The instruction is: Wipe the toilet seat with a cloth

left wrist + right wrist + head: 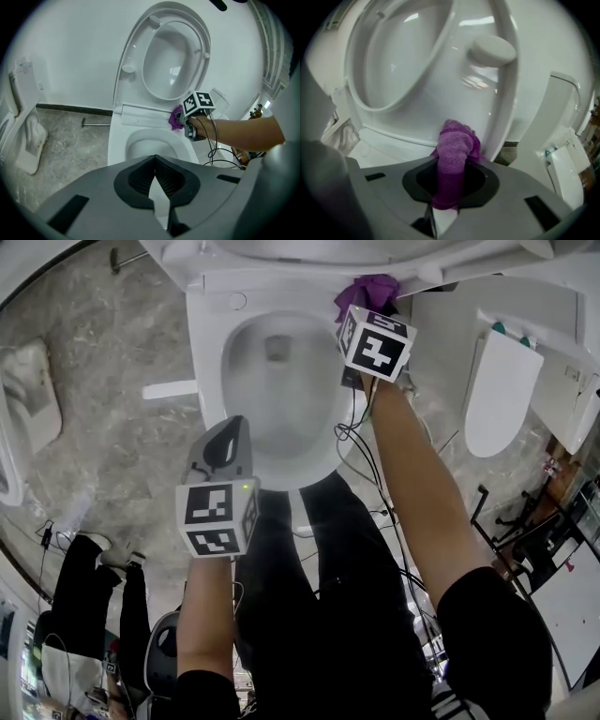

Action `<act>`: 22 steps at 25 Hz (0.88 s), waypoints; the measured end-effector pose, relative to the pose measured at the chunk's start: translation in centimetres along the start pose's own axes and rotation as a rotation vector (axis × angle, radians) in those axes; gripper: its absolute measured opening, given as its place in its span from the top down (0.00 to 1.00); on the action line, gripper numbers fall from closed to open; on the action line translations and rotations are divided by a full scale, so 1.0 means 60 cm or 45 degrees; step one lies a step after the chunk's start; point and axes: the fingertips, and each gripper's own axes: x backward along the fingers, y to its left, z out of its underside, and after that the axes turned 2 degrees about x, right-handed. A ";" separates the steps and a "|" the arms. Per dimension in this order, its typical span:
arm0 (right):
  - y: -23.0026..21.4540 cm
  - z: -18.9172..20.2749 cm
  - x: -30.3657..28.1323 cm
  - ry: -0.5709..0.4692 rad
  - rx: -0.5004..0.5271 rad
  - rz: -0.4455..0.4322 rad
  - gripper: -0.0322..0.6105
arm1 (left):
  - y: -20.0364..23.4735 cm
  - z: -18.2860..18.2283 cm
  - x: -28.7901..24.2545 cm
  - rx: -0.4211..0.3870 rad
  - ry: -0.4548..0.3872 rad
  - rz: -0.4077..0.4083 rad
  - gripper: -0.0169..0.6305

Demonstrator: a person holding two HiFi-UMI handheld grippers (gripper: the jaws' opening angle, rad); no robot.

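Presently clamping the purple cloth (452,159) in the right tongs (446,199) at the back right of the bowl rim (208,352), just under the raised toilet seat (133,47), with the left tongs (154,187) closed and empty, wiping apparently barely begun, nearly all the seat left.

The toilet bowl (208,362) is seen as smooth, glossy white ceramic, and the raised seat (508,84) as shiny white plastic. The cloth (454,154) is shown as rough, looped purple fabric. The floor (103,446) is laid in smooth grey veined stone. The left claw (154,161) is moulded in matt grey plastic.
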 end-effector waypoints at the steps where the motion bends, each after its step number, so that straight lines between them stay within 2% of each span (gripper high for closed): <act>1: 0.020 -0.003 0.000 -0.006 0.052 -0.031 0.82 | 0.002 0.000 0.000 -0.007 0.005 0.004 0.97; 4: 0.089 -0.015 -0.002 -0.019 0.149 -0.099 0.82 | 0.016 -0.005 0.005 -0.015 0.003 0.002 0.97; 8: 0.132 -0.022 -0.002 -0.038 0.066 -0.123 0.82 | 0.044 -0.004 0.020 0.003 -0.019 -0.011 0.97; 13: 0.208 -0.032 0.001 -0.074 0.116 -0.244 0.82 | 0.077 0.011 0.032 0.026 -0.021 -0.024 0.97; 18: 0.316 -0.047 0.004 -0.072 0.236 -0.373 0.82 | 0.105 0.023 0.049 0.048 -0.021 -0.033 0.97; 22: 0.359 -0.054 0.008 -0.073 0.348 -0.424 0.82 | 0.127 0.028 0.066 0.043 -0.027 -0.041 0.97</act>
